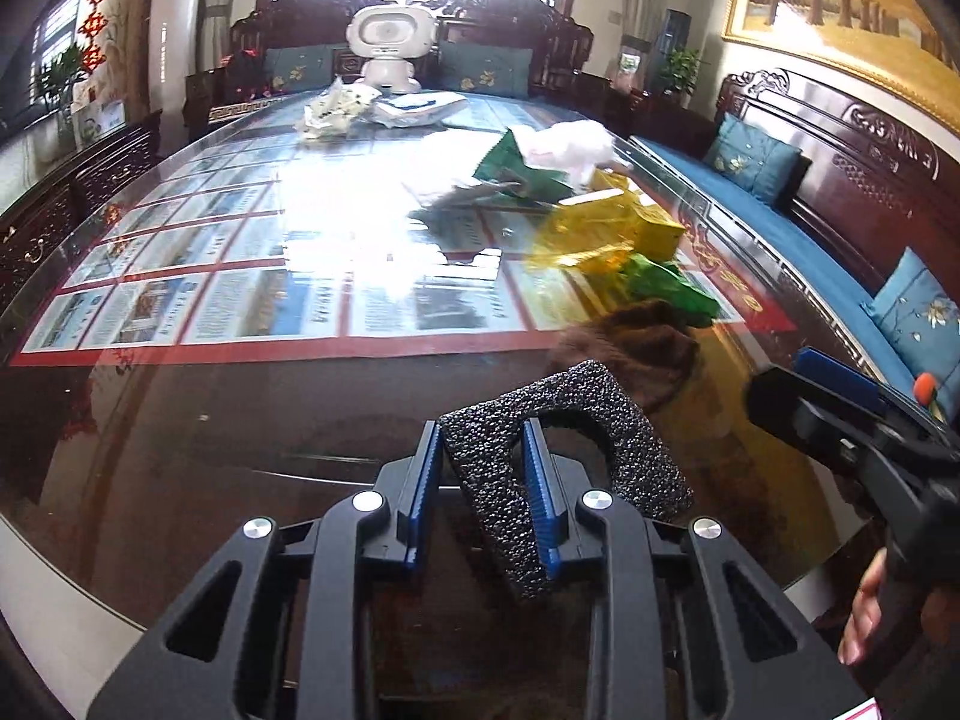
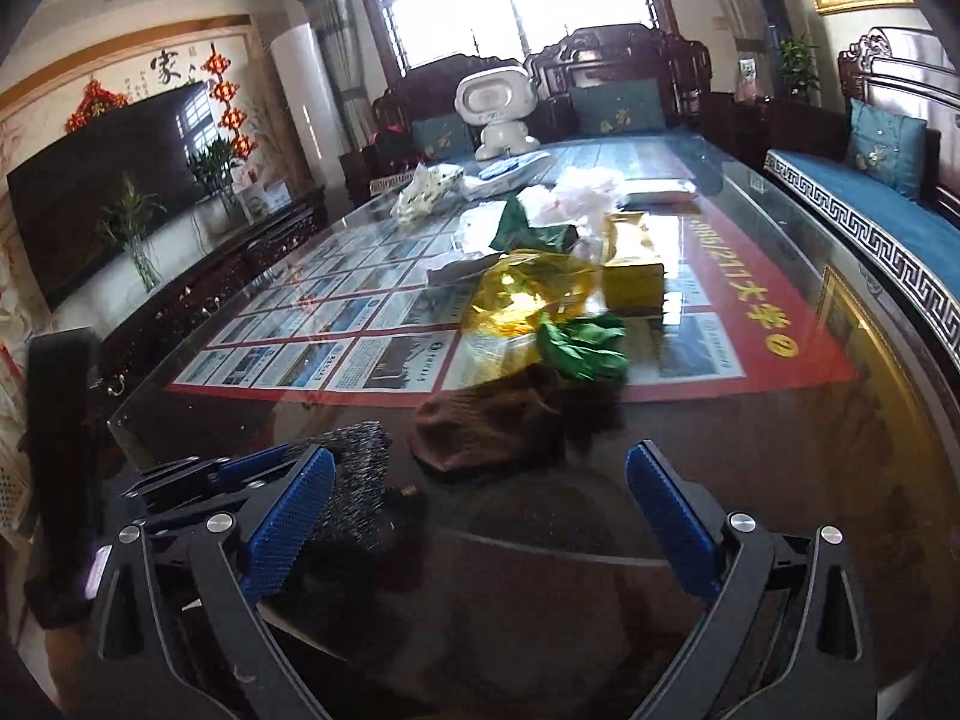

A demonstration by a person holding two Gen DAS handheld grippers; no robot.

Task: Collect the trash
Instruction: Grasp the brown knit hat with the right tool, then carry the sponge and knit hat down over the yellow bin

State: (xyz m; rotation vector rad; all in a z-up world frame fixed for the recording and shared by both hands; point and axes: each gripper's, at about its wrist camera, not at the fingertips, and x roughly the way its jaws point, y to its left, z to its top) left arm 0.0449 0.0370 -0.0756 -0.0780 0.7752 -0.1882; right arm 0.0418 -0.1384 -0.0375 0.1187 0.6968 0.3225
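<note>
Left claw (image 1: pixel 483 480) pinches the soft, speckled grey foam strip (image 1: pixel 558 414), which bends easily. Right claw (image 2: pixel 480 516), spread wide, faces the limp brown knitted cloth (image 2: pixel 486 420) on the glass desk (image 2: pixel 780 480); best pinched mid-bunch.

From my left wrist camera, the yellow cellophane wrapper (image 1: pixel 591 240) and white crumpled plastic bag (image 1: pixel 570 147) smear with motion blur. My right gripper (image 1: pixel 840 414) is cut off at the frame edge, its jaws unseen. Print on the poster under the glass tabletop (image 1: pixel 240 420) is too small to read.
</note>
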